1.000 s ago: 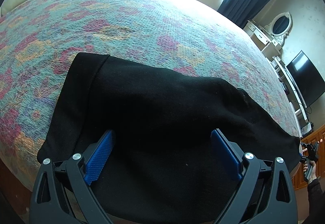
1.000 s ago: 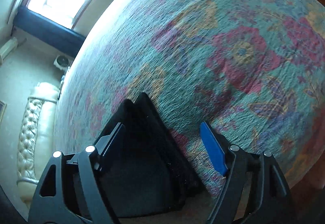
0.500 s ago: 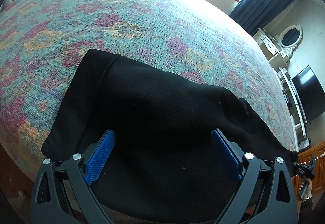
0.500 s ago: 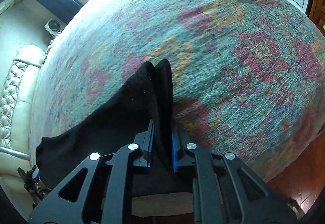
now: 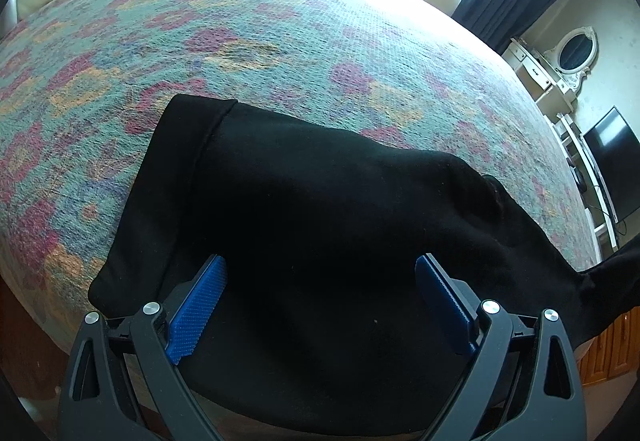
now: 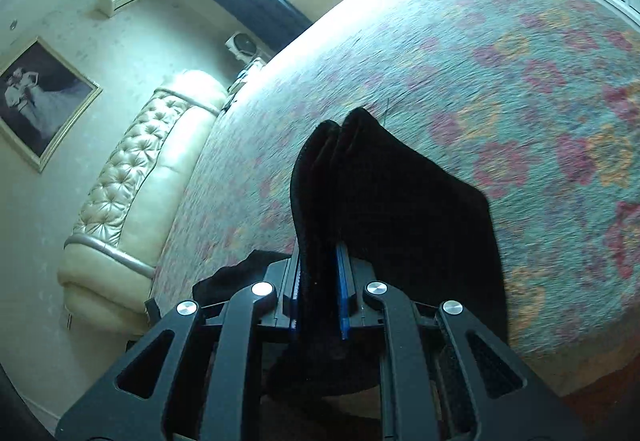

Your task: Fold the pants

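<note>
Black pants (image 5: 320,209) lie across the near edge of the flowered bedspread (image 5: 280,41), waistband end to the left, legs running right. My left gripper (image 5: 320,293) is open, its blue pads either side of the pants' middle, just above the cloth. My right gripper (image 6: 318,281) is shut on the leg ends of the pants (image 6: 360,181) and holds them lifted off the bed; the cloth stands up between the jaws. In the left wrist view the lifted leg end (image 5: 612,281) rises at the right edge.
A cream tufted headboard (image 6: 132,193) stands at the head of the bed. A white dressing table with an oval mirror (image 5: 576,49) and a dark TV (image 5: 612,161) stand along the right wall. Wooden floor lies below the bed's near edge (image 5: 24,353).
My right gripper has closed on the leg ends and lifted them up off the bed, swinging toward the headboard. My left gripper stayed open over the pants, drifting slightly.
</note>
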Demonstrator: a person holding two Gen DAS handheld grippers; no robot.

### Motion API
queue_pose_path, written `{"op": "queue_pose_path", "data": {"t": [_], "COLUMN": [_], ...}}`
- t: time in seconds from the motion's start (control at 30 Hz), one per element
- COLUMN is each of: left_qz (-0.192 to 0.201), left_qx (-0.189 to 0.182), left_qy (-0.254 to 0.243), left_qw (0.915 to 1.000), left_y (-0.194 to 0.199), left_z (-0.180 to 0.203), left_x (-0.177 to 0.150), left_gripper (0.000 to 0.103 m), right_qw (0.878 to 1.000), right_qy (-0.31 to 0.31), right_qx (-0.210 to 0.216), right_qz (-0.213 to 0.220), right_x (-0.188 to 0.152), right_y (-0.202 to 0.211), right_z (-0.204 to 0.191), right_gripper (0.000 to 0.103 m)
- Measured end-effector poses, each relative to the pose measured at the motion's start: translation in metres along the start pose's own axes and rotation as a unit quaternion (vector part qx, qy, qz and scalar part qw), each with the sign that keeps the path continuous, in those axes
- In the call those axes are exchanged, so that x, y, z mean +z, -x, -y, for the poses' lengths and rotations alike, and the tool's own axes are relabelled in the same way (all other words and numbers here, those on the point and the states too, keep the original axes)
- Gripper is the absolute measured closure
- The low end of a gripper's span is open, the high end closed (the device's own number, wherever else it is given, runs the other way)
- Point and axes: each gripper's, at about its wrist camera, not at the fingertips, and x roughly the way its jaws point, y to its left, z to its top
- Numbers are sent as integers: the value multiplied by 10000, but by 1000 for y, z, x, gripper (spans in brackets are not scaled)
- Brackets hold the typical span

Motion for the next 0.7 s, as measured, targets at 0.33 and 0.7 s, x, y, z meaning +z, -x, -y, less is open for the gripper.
{"op": "queue_pose_path", "data": {"t": [0.33,0.7], "left_qz": [-21,-20], "left_qx": [-181,-113], "left_qy": [238,114], "left_qw": [9996,9999], "left_y": [4,3], "left_z": [-6,-2], "left_x": [1,0], "left_gripper": [9,9], "right_qw": [9949,9821], "right_qy": [549,938], "right_qx": [-71,-780], "right_qz": [-838,-1437], "right_x": [-60,-126], "right_y": [-131,-211], "right_z": [-91,-107], "right_gripper": [90,88]}}
